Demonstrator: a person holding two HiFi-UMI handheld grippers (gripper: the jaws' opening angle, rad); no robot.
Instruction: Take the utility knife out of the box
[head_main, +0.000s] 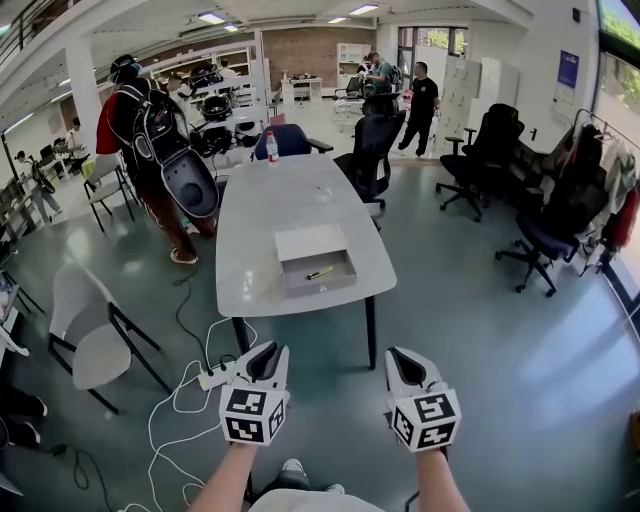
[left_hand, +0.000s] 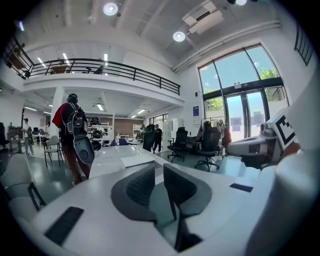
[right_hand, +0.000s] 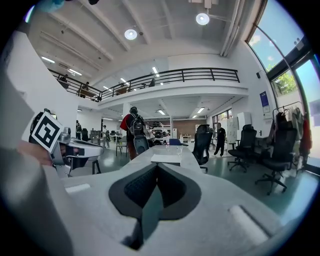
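An open grey box stands near the front end of the long white table, and in it lies the yellow and black utility knife. Its white lid lies just behind it. Both grippers hover short of the table, over the floor, side by side. My left gripper has its pads almost together and holds nothing. My right gripper is shut and empty. In the two gripper views the box shows only as a flat pale shape far ahead, and the knife is hidden.
A water bottle and a glass stand farther back on the table. A person with a backpack walks at its left. A white chair, a power strip with cables and black office chairs surround it.
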